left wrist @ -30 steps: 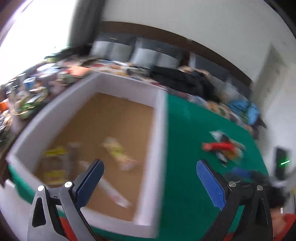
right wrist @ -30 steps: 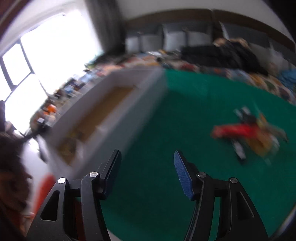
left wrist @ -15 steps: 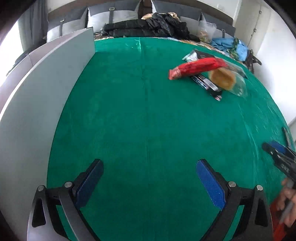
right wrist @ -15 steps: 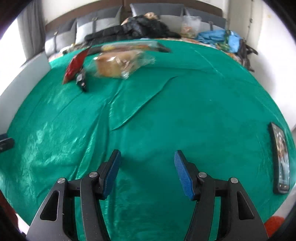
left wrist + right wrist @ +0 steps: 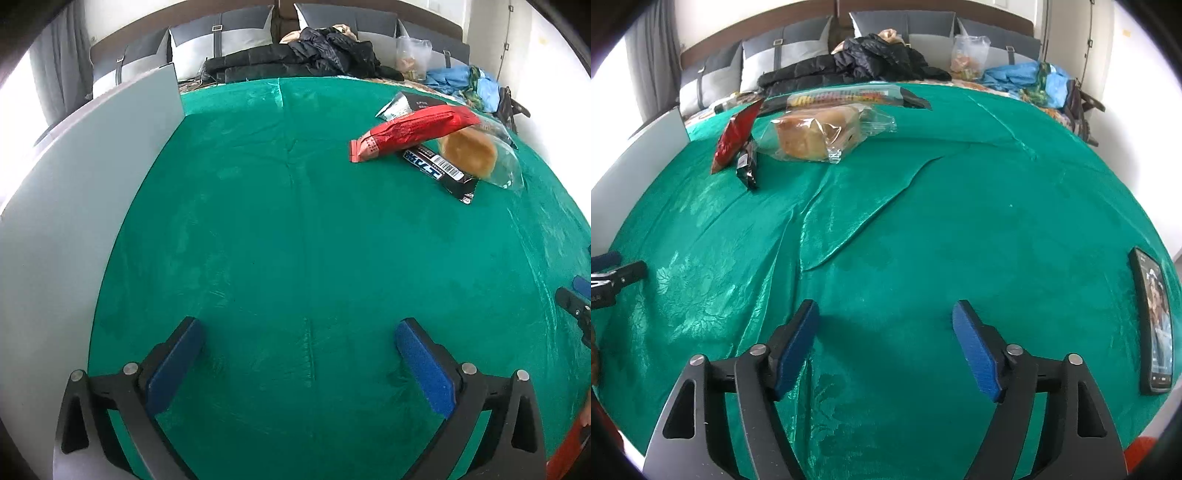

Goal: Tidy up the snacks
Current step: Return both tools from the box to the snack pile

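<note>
A pile of snacks lies on the green cloth (image 5: 280, 240): a red packet (image 5: 410, 131) leans on a black bar (image 5: 441, 171), beside a bun in a clear bag (image 5: 476, 153). The right wrist view shows the same red packet (image 5: 737, 134), black bar (image 5: 748, 166) and bagged bread (image 5: 820, 134), with a long dark packet (image 5: 849, 98) behind. My left gripper (image 5: 299, 341) is open over bare cloth, nothing between its fingers. My right gripper (image 5: 884, 330) also hangs over bare cloth; its jaws are opening and hold nothing. Both stand well short of the pile.
The white wall of a box (image 5: 74, 192) rises along the left of the cloth. A phone (image 5: 1154, 325) lies near the right edge. Behind the table, black jackets (image 5: 857, 61) and bags sit on a grey sofa. Folds (image 5: 864, 206) run across the cloth.
Both grippers swung away from the white box with its snacks, to the right and downward, then settled over the green cloth. The right jaws have spread wider since half a second ago.
</note>
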{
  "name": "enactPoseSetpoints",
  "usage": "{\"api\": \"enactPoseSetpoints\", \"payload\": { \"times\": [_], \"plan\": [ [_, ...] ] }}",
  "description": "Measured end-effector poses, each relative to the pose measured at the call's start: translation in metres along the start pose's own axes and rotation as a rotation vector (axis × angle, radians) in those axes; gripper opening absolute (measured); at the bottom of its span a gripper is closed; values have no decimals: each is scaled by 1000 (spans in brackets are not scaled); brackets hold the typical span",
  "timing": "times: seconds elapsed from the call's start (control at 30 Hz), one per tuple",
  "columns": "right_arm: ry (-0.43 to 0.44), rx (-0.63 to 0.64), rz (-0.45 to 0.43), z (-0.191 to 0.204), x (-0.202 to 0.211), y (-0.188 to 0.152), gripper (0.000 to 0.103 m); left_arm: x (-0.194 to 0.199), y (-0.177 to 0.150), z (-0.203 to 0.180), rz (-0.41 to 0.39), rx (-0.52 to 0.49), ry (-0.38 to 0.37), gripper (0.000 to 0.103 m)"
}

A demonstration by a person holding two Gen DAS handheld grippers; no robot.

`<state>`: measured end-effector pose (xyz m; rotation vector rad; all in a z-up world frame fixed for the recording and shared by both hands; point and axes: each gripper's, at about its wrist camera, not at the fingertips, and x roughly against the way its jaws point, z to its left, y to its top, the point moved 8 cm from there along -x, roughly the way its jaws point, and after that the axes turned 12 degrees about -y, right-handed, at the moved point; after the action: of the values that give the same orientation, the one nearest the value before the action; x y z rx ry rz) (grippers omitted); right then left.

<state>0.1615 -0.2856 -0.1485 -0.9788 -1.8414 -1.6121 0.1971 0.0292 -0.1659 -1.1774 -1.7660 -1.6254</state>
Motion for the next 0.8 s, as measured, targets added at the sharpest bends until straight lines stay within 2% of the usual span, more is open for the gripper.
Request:
{"api": "enactPoseSetpoints", "payload": {
  "times": [0.17,0.6,0.8],
  "plan": [
    [-2,-4,0,0,-2,1,84,0,-1,0,-12,-4,1,103],
    [-6,-7,-7,0,-3,0,85,-1,-2,-1,-16,-6,4,103],
    [4,12,52,-2,-5,1,85,-1,-2,-1,-17,-6,3,103]
  ]
}}
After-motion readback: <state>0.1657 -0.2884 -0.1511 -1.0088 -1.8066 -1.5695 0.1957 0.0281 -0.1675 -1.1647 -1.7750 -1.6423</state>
